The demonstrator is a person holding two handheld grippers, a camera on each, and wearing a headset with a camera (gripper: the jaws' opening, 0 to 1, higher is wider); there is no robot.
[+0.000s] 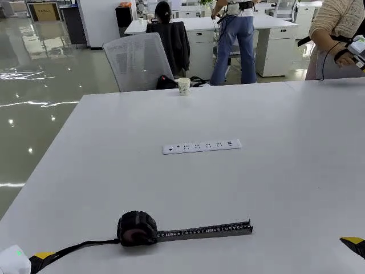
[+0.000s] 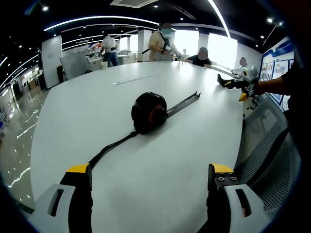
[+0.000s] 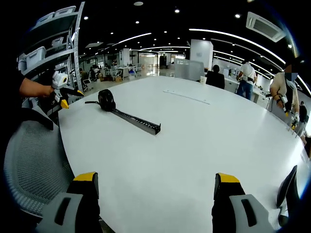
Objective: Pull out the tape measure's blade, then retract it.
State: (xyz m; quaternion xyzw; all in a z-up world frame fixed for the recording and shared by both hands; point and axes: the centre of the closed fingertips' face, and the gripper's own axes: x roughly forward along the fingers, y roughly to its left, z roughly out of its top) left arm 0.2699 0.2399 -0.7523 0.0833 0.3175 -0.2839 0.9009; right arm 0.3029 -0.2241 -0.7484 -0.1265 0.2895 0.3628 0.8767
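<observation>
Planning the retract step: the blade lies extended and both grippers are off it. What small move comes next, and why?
Probably ease the left gripper forward onto the tape measure's case: its jaws stand open, the case lies straight ahead of it, and the blade is already out, untouched.

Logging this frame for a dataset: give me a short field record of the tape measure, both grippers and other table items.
tape measure: black case, lying on white table
blade: partly out, flat on table
left gripper: open, empty
right gripper: open, empty
strap: runs toward left gripper
other items: power strip, paper cup
</observation>
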